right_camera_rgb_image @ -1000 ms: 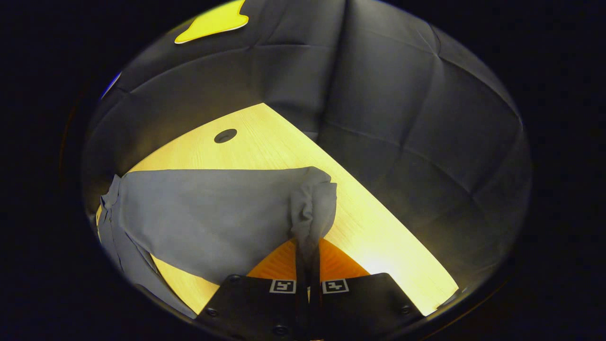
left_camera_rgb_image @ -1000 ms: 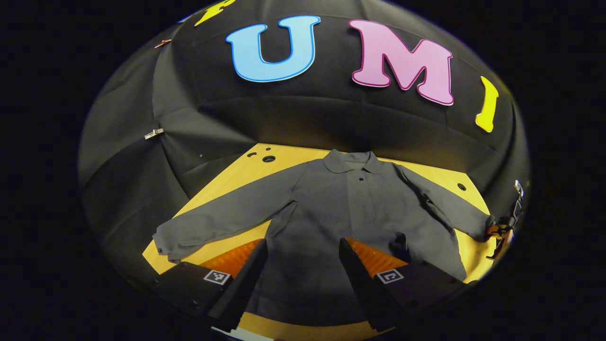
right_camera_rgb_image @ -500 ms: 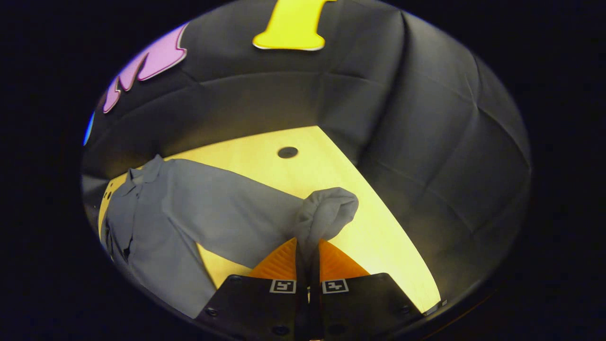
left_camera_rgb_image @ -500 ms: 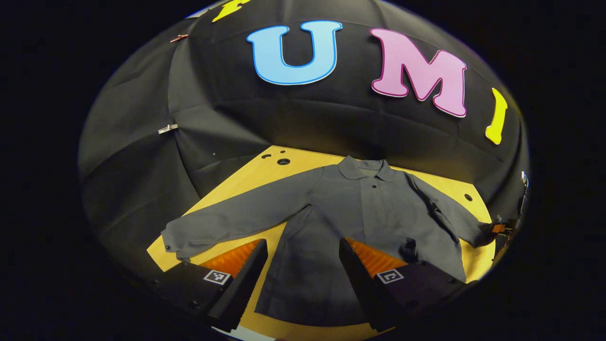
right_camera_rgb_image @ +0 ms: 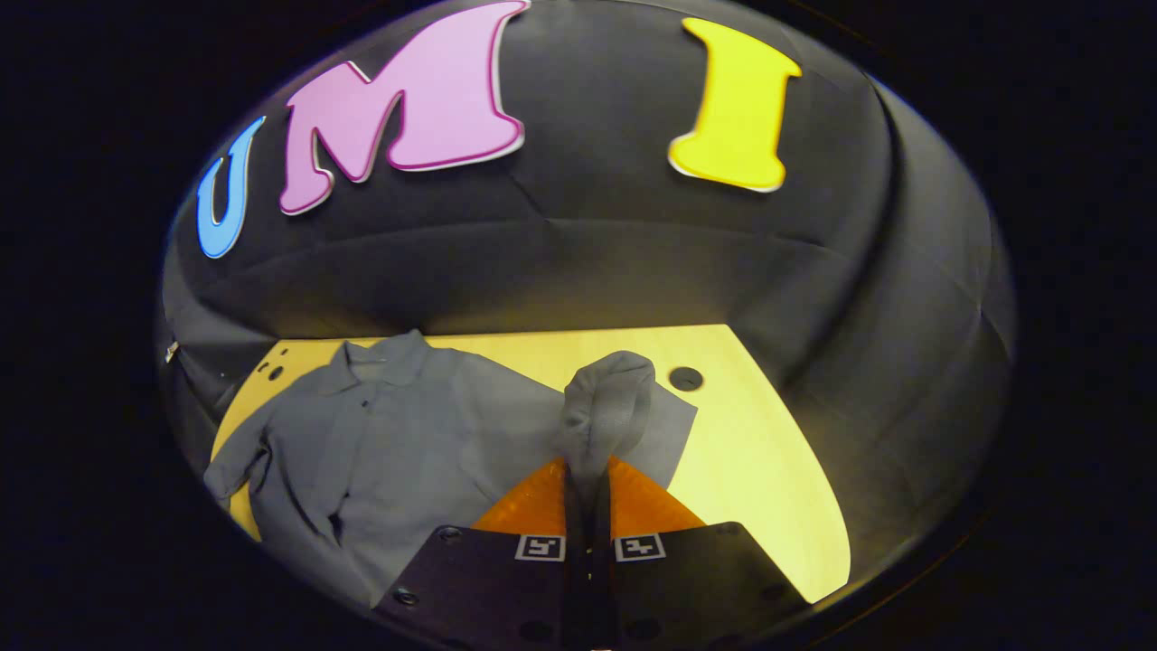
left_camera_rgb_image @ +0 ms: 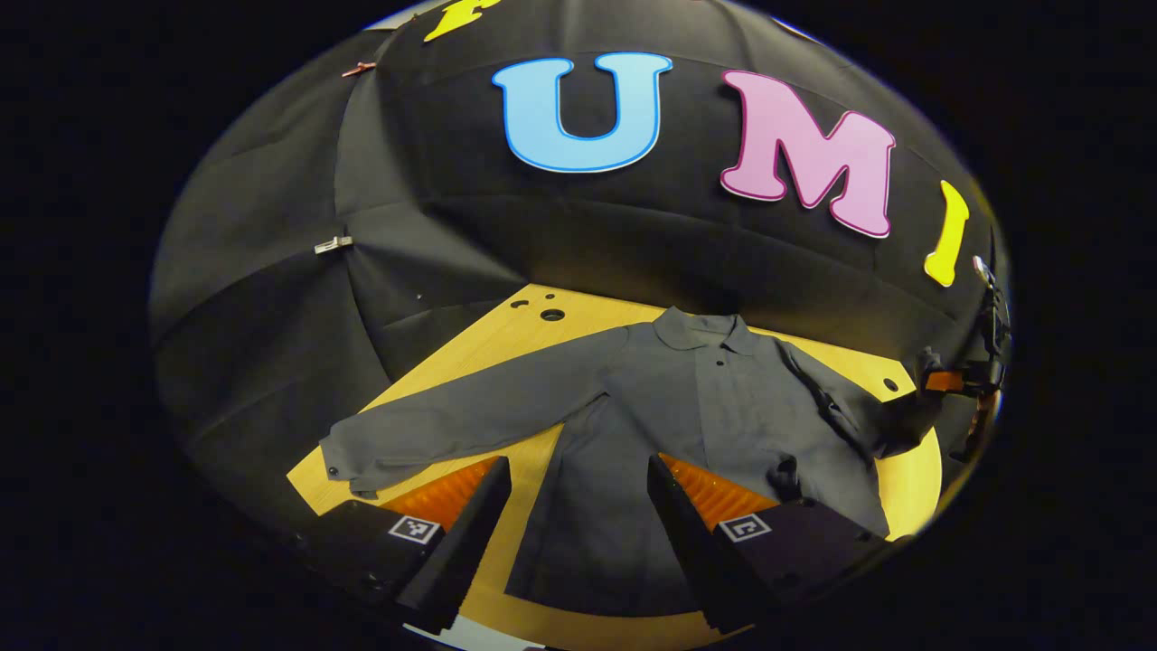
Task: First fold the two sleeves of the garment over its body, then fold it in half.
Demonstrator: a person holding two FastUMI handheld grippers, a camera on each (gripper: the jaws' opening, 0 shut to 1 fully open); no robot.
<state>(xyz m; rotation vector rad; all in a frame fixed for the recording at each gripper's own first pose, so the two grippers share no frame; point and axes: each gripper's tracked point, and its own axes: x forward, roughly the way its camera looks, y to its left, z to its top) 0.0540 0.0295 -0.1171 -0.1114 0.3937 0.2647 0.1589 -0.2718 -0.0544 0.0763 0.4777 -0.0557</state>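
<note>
Booth wall (left_camera_rgb_image: 271, 271): black cloth, fills the upper half of both views, creased, one small metal clip (left_camera_rgb_image: 333, 244) on it at mid-left of the left gripper view

Table (left_camera_rgb_image: 470, 344): light wood, lower half of both views, round holes near its far edge; one hole (right_camera_rgb_image: 685, 378) sits right of centre in the right gripper view, just beside the raised cuff

Shirt (left_camera_rgb_image: 687, 407): grey, long-sleeved, collared, lies flat face-up on the table in the lower centre of the left gripper view, collar (left_camera_rgb_image: 696, 327) toward the wall, hem toward the camera. In the right gripper view the shirt body takes the lower left

Sleeve on the left of the left gripper view (left_camera_rgb_image: 452, 420): stretched out flat on the table, cuff at lower left, nothing touching it

Other sleeve (left_camera_rgb_image: 859, 411): lifted off the table at its end, bunched, at the right edge of the left gripper view. In the right gripper view its cuff (right_camera_rgb_image: 607, 411) stands up as a grey lump at centre, just above the fingers

Right gripper (right_camera_rgb_image: 587, 493): bottom centre of its own view, fingers pressed together with the cuff cloth pinched between them. Also visible far right in the left gripper view, small, at the sleeve end

Left gripper (left_camera_rgb_image: 578, 488): bottom centre of its own view, fingers spread wide, holding nothing, hanging above the shirt's lower body, not touching the cloth as far as I can tell
</note>
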